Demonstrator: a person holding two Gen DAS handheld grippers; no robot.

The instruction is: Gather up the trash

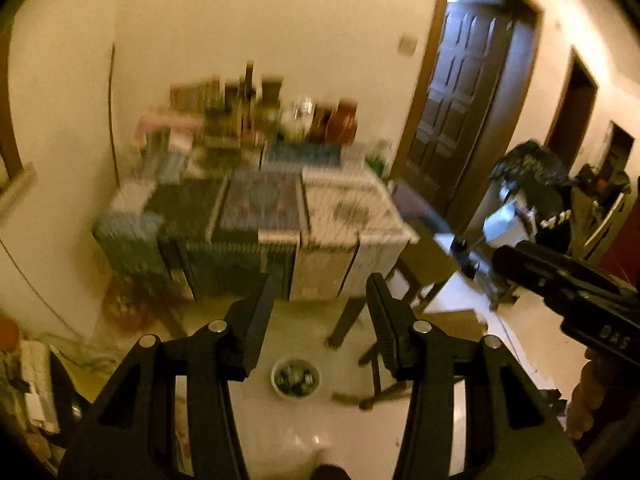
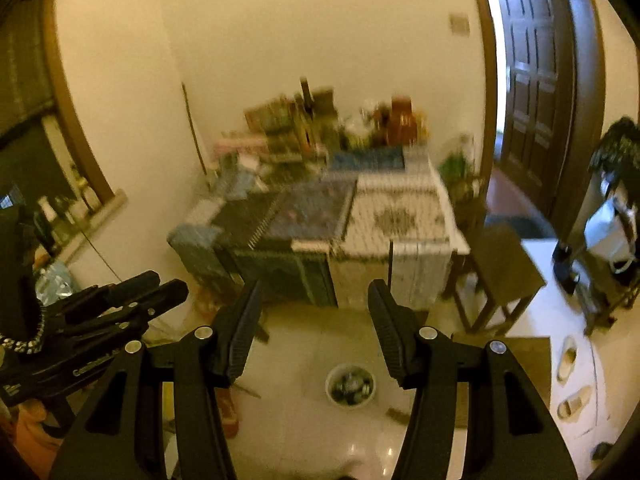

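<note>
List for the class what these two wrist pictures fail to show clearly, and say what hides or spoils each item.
- Items on the covered table: motion blur in both views; none can be named.
- Contents of the small white bin on the floor: too small and dark.
- Right gripper in the left view: cut off by the right edge.
- Floor near the bottom edge: hidden by the left gripper.
- Room behind the dark door: unlit.

My left gripper (image 1: 320, 296) points forward and downward, jaws parted with nothing between them. My right gripper (image 2: 314, 300) matches it, jaws apart and empty. In the left view the right gripper sits at three o'clock; in the right view the left one sits at nine o'clock.
</note>
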